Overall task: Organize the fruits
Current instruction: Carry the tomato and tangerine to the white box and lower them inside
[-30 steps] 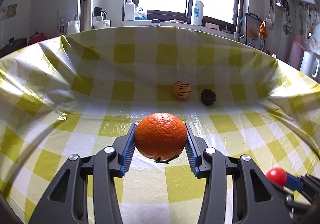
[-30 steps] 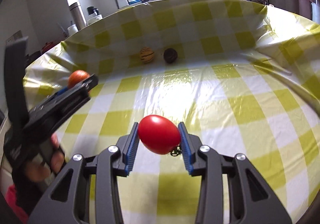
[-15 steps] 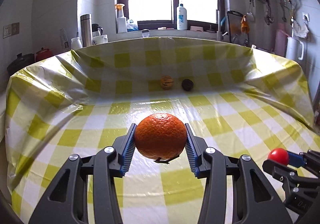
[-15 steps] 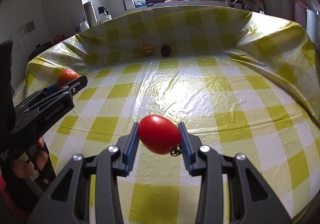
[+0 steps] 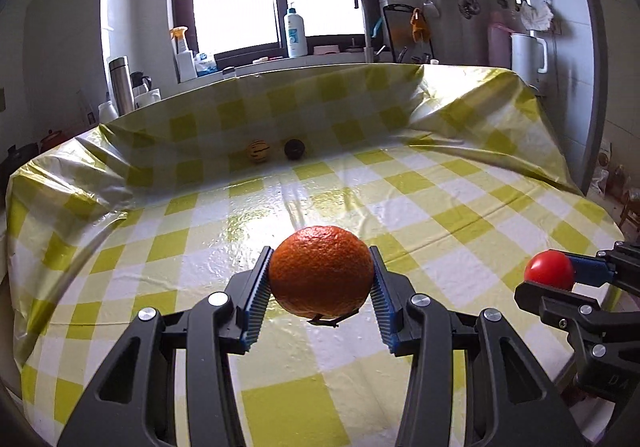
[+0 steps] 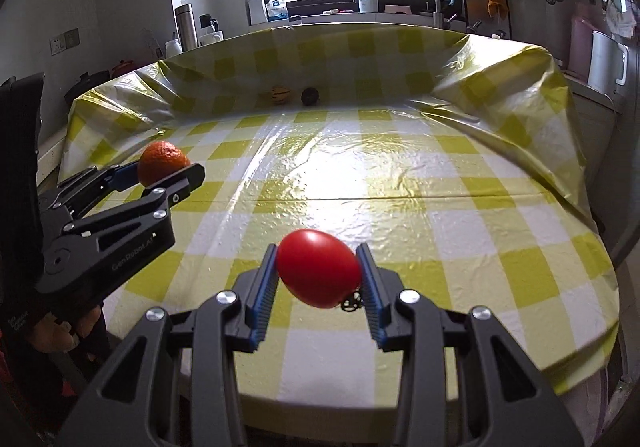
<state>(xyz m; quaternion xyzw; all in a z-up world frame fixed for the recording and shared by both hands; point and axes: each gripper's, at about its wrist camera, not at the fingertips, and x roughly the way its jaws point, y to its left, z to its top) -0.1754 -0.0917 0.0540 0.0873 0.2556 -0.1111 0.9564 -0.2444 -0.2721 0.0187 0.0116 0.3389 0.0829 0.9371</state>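
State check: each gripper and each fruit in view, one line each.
left gripper: shut on the orange, held above the table
orange: clamped between the blue pads, off the cloth
right gripper: shut on the red tomato
red tomato: clamped, off the cloth
striped yellow fruit: loose on the tablecloth at the far edge
dark round fruit: loose beside it, apart

- Your left gripper sits at the bottom centre of its own view, its blue ribbed pads clamped on either side of the orange.
- In the right wrist view it reaches in from the left edge, level, with your hand wrapped around its handle.
- Your right gripper is clamped on the red tomato, bottom centre of its view.
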